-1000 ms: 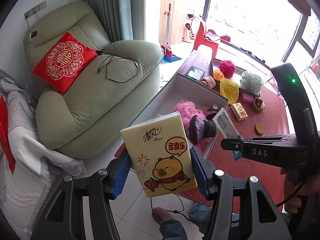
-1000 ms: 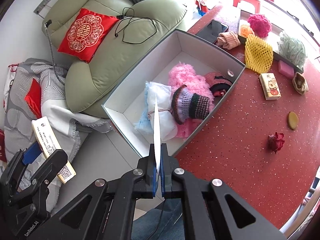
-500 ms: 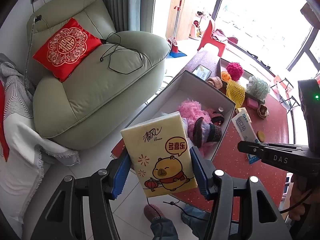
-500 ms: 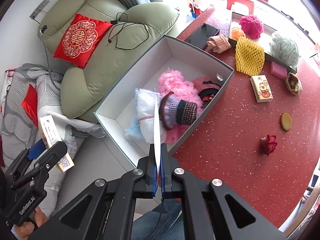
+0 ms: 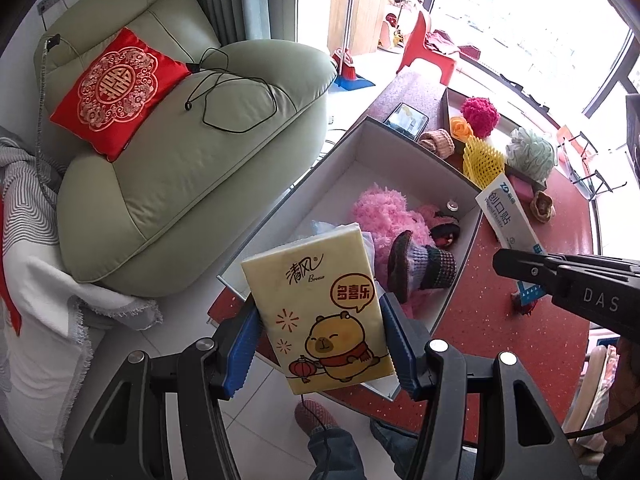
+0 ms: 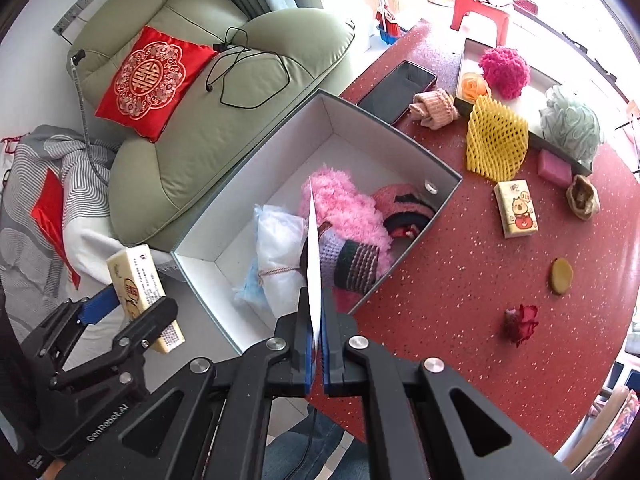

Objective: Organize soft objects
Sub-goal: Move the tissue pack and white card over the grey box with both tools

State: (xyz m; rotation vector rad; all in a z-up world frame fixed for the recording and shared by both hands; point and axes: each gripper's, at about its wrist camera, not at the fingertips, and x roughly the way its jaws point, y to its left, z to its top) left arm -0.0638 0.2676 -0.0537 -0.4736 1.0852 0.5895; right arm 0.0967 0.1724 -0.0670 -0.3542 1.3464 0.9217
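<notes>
Two black handheld grippers built of flat angular linkage arms with triangular cut-outs, pinned by round silver screw heads, each finger faced with a blue ribbed pad. On the left gripper [image 5: 322, 342] white "GenRobot.AI" lettering along one arm; on the right gripper [image 6: 316, 344] white "DAS" lettering on the side and a thin black cable trailing from the handle. Below, blue denim trouser legs [image 5: 334, 454] and a pinkish knitted slipper [image 5: 314, 412] on the pale tiled floor, with another thin black cable running down past them.
</notes>
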